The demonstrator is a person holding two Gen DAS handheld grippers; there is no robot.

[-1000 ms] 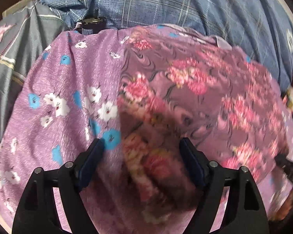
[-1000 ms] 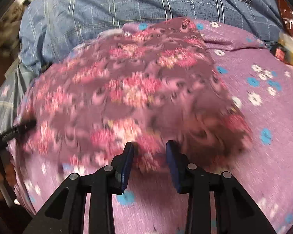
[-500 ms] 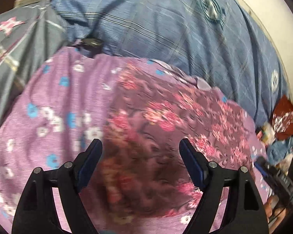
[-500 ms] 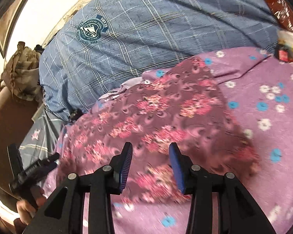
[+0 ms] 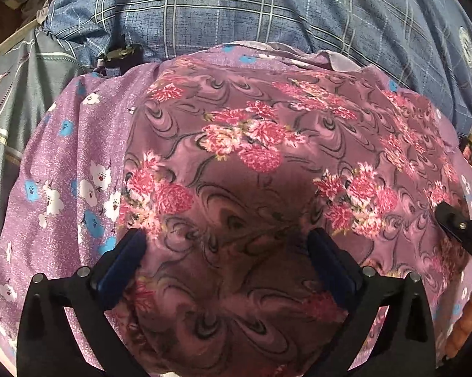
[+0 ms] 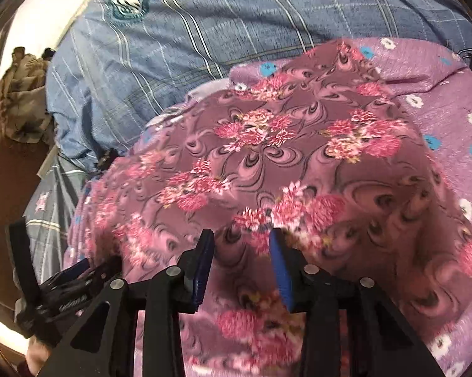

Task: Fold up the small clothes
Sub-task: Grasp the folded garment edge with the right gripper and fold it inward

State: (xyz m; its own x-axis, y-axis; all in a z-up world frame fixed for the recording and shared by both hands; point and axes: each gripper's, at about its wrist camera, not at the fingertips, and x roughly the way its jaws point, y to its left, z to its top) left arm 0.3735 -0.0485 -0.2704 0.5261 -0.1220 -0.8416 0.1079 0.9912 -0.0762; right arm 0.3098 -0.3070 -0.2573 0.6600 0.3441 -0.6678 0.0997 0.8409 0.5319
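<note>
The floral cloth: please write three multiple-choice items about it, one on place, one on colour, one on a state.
1. What does the floral cloth lie on?
A. a purple sheet with blue and white flowers
B. a bare wooden floor
C. a white towel

2. What colour are its big flowers?
A. yellow
B. pink
C. green

3. How do the left hand-held gripper jaws stand?
A. wide apart
B. pressed together
C. out of view

Key: 1 A, the purple sheet shows around it; 2 B, pink clusters cover it; 3 A, the cloth shows between its spread fingers.
</note>
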